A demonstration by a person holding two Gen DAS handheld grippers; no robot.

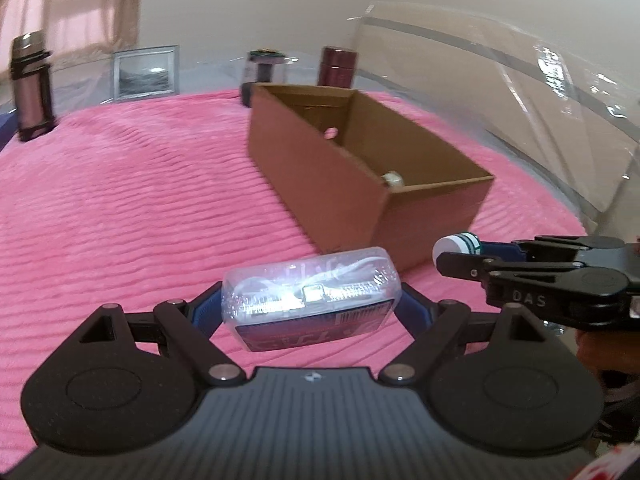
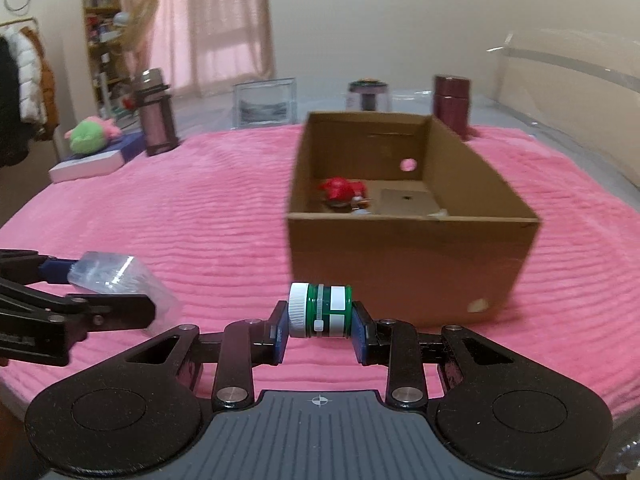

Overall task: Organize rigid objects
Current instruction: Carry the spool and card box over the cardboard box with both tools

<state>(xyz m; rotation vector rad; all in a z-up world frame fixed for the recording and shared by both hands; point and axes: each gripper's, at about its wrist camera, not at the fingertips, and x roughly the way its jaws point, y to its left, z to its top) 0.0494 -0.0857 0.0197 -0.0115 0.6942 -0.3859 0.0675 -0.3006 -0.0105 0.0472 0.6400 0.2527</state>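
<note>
Left hand-held gripper clamped on clear plastic case at lower centre, right hand-held gripper clamped on green jar, cardboard box centre right on pink blanket

Both the left gripper and the right gripper are black linkages with silver pivot screws, blue pads and ribbed grey bases.

A pink blanket covered the surface. At the far edge of the blanket stood a picture frame. Left of the frame was a tall pink flask, and further left a green and pink plush toy lay on a flat box. Behind the frame hung a curtain.
</note>
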